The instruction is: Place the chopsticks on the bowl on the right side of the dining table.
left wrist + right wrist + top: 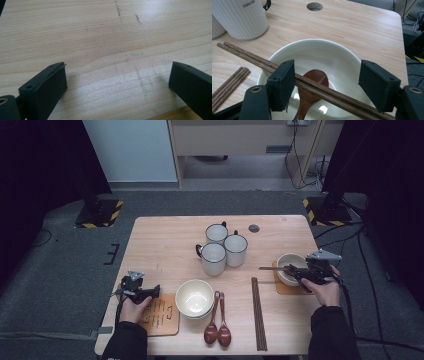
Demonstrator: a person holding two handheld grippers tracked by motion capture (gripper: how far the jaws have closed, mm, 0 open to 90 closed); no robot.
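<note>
Risk noted: the chopsticks point(317, 85) lay loosely across the bowl point(352, 57), at lower centre of the right claw's view, and any nudge from my right claw point(329, 85) could have rolled them off the rim onto the surface point(352, 25). That claw stood spread, pinching nothing; the left pad appeared to touch the sticks. A spoon point(312, 85) rested inside the bowl. My left claw point(117, 82) was spread over bare surface, holding nothing.

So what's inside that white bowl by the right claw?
In the white bowl lies a brown wooden spoon, head down in the hollow. A pair of chopsticks rests across the rim above it, hiding part of the spoon; its handle end is out of sight.
</note>
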